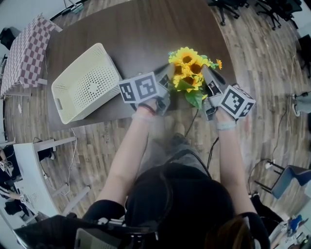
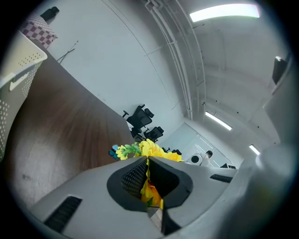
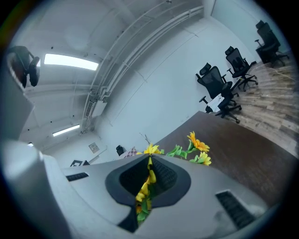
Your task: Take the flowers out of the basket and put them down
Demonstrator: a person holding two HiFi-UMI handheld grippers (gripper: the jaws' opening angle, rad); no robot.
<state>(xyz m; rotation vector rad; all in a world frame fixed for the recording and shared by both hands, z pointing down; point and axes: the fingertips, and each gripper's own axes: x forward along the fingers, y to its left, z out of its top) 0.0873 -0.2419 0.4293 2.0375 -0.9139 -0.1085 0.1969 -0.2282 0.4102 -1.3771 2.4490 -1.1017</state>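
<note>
The flowers [image 1: 188, 73] are a bunch of yellow sunflower-like blooms with dark centres and green leaves, plus a few smaller yellow blossoms at the side. They are outside the basket [image 1: 77, 67], to its right and apart from it, above the near edge of the dark wooden table [image 1: 136, 29]; whether they touch the tabletop cannot be told. The left gripper [image 2: 147, 162] has its jaws closed on yellow petals and a bit of stem, and the right gripper [image 3: 149, 161] is likewise clamped on petals and green leaf, so the bunch is held from both sides. The basket is white, perforated and empty. A checked cloth [image 1: 24, 53] lies left of the basket, and black office chairs [image 1: 233, 9] stand far to its right on the plank floor.
</note>
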